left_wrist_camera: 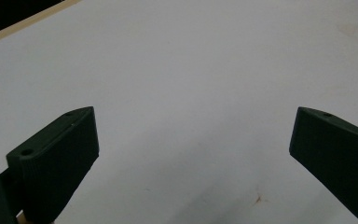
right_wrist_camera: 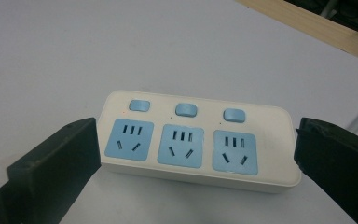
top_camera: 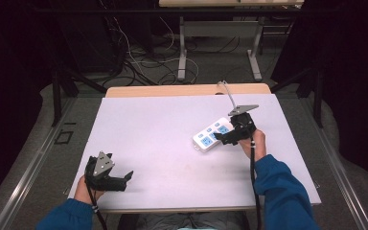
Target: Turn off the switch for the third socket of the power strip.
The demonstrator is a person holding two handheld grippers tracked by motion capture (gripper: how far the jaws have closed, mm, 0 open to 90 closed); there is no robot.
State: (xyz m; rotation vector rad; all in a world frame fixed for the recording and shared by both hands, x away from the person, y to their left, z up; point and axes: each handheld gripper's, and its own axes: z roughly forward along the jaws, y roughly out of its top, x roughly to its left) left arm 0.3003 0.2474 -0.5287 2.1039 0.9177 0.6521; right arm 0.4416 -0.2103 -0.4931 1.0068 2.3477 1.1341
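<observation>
In the high view, the white power strip (top_camera: 212,134) is being straddled by the right claw (top_camera: 226,138) at about three o'clock on the table (top_camera: 148,129); the left claw (top_camera: 124,178) is being held wide open at seven o'clock — nothing gripped.

In the left gripper view, bare table is being framed by spread jaws.

In the right gripper view, the strip — three blue sockets — is being bracketed, jaws open just beside its ends.

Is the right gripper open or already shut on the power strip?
Open. In the right gripper view the right gripper has one jaw at each end of the power strip, which lies flat, sockets up.
</observation>
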